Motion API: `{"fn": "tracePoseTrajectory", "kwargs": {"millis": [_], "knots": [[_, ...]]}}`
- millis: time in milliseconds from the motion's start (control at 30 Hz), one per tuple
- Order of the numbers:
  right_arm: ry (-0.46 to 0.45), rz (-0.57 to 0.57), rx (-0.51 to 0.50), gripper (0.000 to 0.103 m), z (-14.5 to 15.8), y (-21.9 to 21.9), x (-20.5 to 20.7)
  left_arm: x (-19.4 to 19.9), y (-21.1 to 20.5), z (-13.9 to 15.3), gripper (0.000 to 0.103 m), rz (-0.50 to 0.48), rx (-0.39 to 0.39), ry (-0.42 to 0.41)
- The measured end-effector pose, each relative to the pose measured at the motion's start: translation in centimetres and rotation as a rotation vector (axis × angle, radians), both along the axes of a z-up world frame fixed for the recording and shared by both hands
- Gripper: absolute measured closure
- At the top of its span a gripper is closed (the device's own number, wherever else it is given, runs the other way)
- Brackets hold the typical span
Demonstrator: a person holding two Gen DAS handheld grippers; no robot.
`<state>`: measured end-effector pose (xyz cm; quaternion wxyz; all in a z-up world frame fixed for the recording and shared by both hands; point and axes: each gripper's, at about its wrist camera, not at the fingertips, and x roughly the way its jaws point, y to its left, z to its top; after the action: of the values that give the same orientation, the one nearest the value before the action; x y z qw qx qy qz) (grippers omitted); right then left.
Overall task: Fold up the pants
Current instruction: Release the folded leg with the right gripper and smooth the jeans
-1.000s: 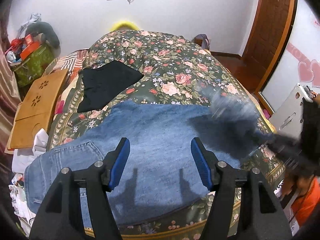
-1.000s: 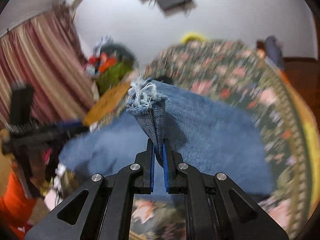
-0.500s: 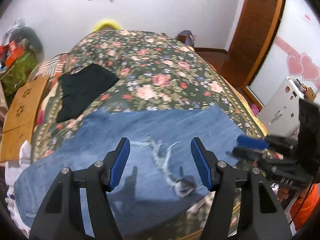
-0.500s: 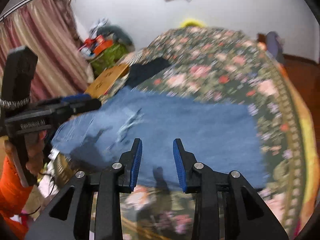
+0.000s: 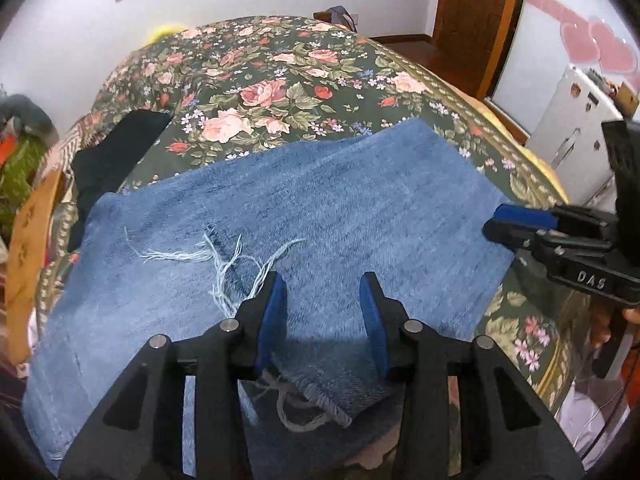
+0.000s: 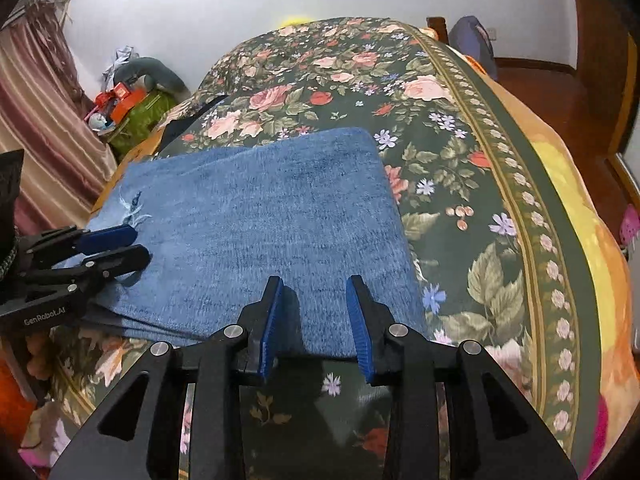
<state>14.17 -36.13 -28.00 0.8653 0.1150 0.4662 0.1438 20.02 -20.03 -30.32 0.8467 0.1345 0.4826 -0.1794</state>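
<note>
Blue jeans (image 5: pixel 328 216) lie folded flat on the floral bedspread (image 5: pixel 280 80), with frayed pale threads (image 5: pixel 224 256) on top and a frayed hem corner (image 5: pixel 332 396) at the near edge. My left gripper (image 5: pixel 323 292) is open just above the jeans' near edge, with the hem corner below its jaws. My right gripper (image 6: pixel 315 292) is open and empty over the near right edge of the jeans (image 6: pixel 260 216). The right gripper (image 5: pixel 520 226) shows open at the jeans' right edge in the left wrist view. The left gripper (image 6: pixel 120 246) shows open in the right wrist view.
A black garment (image 5: pixel 116 148) lies on the bed to the far left. A wooden folding table (image 5: pixel 28 248) stands at the left bedside. Clutter (image 6: pixel 124 100) sits by the curtain. A white appliance (image 5: pixel 576 120) and a wooden door (image 5: pixel 476 20) are to the right.
The right gripper carried the jeans' leg end over, let go and opened. The jeans now lie folded flat. Both grippers have dropped closer to the near edge, and the left has narrowed.
</note>
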Motion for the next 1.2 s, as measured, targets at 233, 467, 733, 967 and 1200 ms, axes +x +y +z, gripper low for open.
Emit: {"fn": "tracePoseTrajectory", "kwargs": {"millis": [233, 467, 733, 967, 1200], "knots": [[0.043, -0.009, 0.0, 0.072, 1.4, -0.6, -0.8, -1.0, 3.9, 0.8, 0.061, 0.092, -0.053, 0.004], [-0.057, 0.019, -0.036, 0.063, 5.1, 0.7, -1.6, -3.4, 12.7, 4.3, 0.039, 0.3, -0.103, -0.067], [-0.198, 0.16, -0.019, 0.054, 9.1, 7.7, -1.2, -7.8, 24.9, 6.8, 0.019, 0.573, -0.195, -0.079], [-0.242, 0.318, -0.002, 0.053, 9.8, 15.1, -1.0, -12.0, 32.0, 6.0, 0.019, 0.713, -0.195, -0.045], [-0.19, 0.416, -0.068, 0.053, 7.4, 20.9, -0.3, -14.6, 35.0, 1.3, 0.019, 0.747, -0.337, 0.08]]}}
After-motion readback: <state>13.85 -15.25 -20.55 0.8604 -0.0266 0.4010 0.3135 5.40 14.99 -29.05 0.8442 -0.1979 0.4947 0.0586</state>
